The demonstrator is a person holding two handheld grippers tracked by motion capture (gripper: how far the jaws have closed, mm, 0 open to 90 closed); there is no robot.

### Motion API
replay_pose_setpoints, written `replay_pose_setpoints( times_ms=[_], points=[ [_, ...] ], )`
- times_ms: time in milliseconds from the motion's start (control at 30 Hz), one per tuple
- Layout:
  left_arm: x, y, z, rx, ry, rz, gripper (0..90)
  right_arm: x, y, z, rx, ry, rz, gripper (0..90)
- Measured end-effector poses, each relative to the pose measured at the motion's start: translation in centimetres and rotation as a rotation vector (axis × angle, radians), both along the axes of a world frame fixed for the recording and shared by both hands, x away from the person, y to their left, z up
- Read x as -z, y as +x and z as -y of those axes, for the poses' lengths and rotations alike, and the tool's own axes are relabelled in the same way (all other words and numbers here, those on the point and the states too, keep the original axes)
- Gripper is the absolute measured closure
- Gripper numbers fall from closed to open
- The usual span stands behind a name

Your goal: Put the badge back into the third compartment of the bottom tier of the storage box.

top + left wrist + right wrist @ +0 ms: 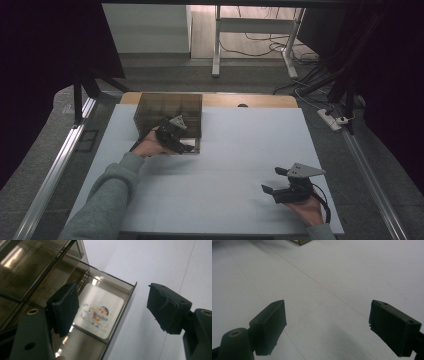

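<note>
Sitting at the far left of the white desk (225,150), a smoked-plastic drawer cabinet (170,112) has 1 low drawer (117,302) pulled out, and a white square card with a cartoon child (100,313) lies flat inside it. The left claw (184,142) hangs over that drawer, jaws wide and empty. Well apart, near the desk's front right, the right claw (274,181) is spread wide over bare surface, holding nothing.

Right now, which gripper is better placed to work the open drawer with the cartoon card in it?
Left. The left gripper hangs open right at the drawer holding the cartoon card. The right gripper is open too, but far off over bare table.
</note>
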State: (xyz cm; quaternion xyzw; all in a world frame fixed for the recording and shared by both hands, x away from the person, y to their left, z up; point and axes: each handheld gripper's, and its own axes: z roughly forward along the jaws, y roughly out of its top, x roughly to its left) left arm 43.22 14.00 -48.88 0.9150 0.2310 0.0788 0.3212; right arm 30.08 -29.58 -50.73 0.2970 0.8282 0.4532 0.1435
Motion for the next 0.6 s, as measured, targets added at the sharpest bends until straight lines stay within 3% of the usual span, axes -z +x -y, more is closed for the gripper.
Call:
replay_pose_setpoints(
  times_ms=[367, 600],
  points=[
    [-0.6, -0.7, 0.0, -0.027, -0.003, 0.005, 23.7, 0.0, 0.0, 0.1, 0.001, 0.003, -0.002, 14.4],
    [-1.4, -1.9, -0.2, -0.057, -0.028, 0.022, 23.9, 0.0, 0.0, 0.1, 0.002, 0.000, -0.002, 14.4]
  ],
)
